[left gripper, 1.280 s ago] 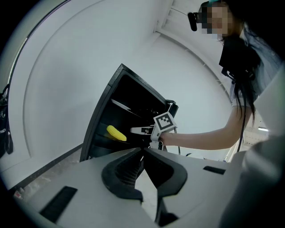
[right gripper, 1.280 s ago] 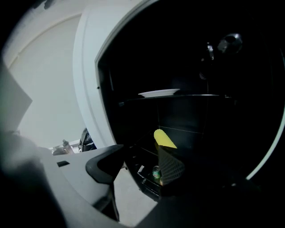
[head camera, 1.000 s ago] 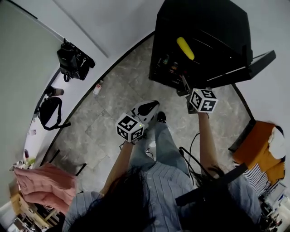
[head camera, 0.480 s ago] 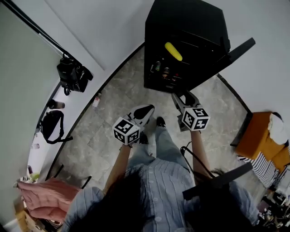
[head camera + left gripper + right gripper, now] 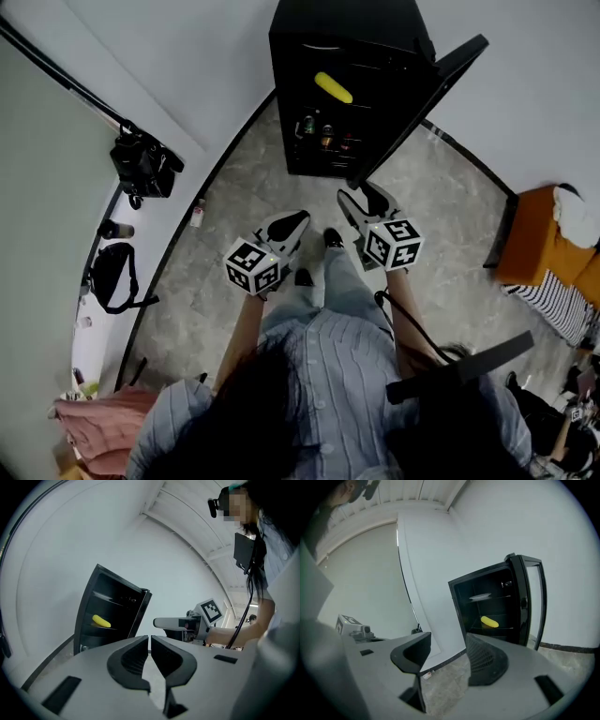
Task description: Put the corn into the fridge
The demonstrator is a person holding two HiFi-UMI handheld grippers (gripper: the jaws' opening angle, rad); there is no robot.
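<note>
A yellow corn cob [image 5: 334,87] lies on a shelf inside the small black fridge [image 5: 347,37]; it shows too as the corn [image 5: 101,621] in the left gripper view and the corn [image 5: 489,621] in the right gripper view. The fridge door [image 5: 417,105] stands open to the right. My left gripper [image 5: 292,224] is shut and holds nothing, well short of the fridge. My right gripper [image 5: 364,199] is open and empty, just below the door's lower edge. In the right gripper view its jaws [image 5: 447,656] stand wide apart.
Bottles or cans [image 5: 325,134] stand on the fridge's lower shelf. A black camera [image 5: 142,163] on a stand and a black bag [image 5: 111,275] are by the left wall. An orange seat [image 5: 542,251] is at the right. Grey tiled floor [image 5: 225,225] lies before the fridge.
The fridge has shifted up and left in the head view and looks farther off. Both grippers have drawn back from it; the right gripper has come away from the fridge's lower front.
</note>
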